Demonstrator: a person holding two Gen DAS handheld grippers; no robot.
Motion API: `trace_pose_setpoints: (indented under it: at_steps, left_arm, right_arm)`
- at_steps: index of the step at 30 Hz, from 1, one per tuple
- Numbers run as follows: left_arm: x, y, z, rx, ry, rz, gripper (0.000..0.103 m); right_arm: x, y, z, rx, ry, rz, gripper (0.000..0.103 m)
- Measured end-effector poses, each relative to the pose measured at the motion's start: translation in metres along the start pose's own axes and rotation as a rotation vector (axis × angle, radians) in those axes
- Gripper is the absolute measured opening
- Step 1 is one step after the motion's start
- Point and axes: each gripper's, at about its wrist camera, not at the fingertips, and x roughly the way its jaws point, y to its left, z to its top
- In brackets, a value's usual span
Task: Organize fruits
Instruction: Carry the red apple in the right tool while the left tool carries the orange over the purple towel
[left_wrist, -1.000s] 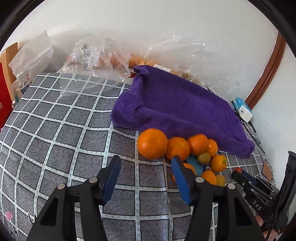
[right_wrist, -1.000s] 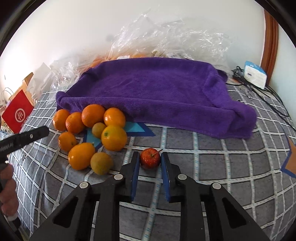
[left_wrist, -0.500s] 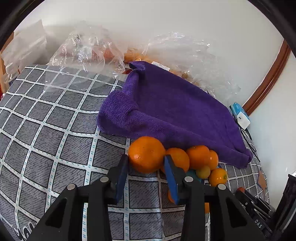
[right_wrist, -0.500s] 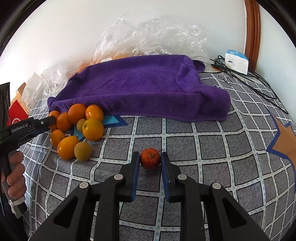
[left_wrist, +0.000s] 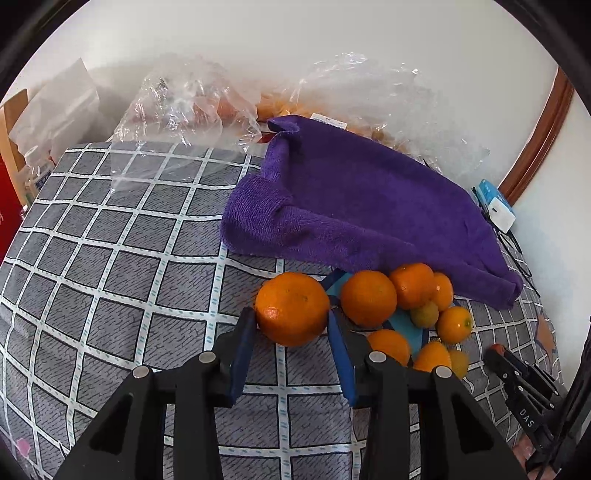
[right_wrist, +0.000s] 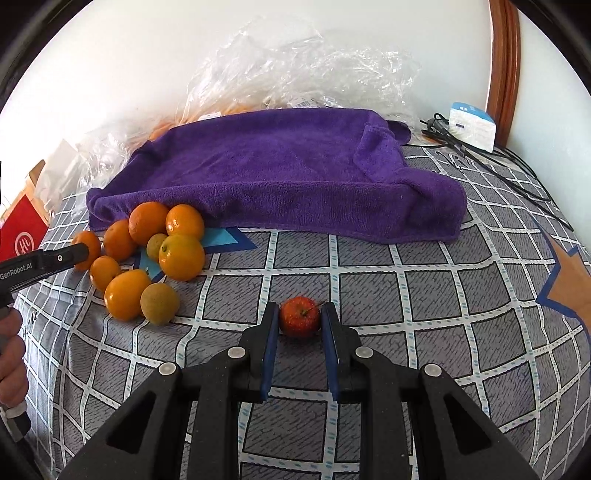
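Note:
My left gripper (left_wrist: 291, 321) is shut on a large orange (left_wrist: 291, 308) at the left end of a cluster of several oranges (left_wrist: 369, 297) on the grey checked cloth; it seems to rest on the cloth. The same cluster (right_wrist: 181, 256) lies at the left in the right wrist view, with the left gripper's finger (right_wrist: 55, 258) over its far side. My right gripper (right_wrist: 299, 317) has its jaws around a small red fruit with a stem (right_wrist: 299, 316), which sits on the cloth, a slight gap on the left side.
A purple towel (left_wrist: 354, 195) lies bunched behind the fruit, also in the right wrist view (right_wrist: 273, 166). Clear plastic bags (left_wrist: 184, 107) with more fruit sit against the wall. A white charger box (right_wrist: 472, 125) with black cables is at the back right. A red box (right_wrist: 22, 232) stands at the far left.
My left gripper moved up to the large orange and closed on it. My right gripper carried the small red fruit to the right, away from the oranges, and its jaws have eased slightly apart.

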Motion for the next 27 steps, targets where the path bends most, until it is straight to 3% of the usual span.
trace_pose_setpoints:
  at_steps: [3,12,27]
  left_arm:
    - [0.009,0.001,0.000,-0.021,0.035,-0.011,0.041]
    - [0.009,-0.008,-0.004,0.005,0.011,0.041,0.039]
    - [-0.016,-0.005,0.001,-0.028,0.006,0.011,0.039]
  right_arm:
    - [-0.001,0.001,-0.002,-0.012,-0.005,-0.010,0.023]
    - [-0.001,0.003,-0.002,-0.015,-0.006,-0.012,0.023]
    - [-0.019,-0.008,0.006,0.027,-0.057,0.000,0.023]
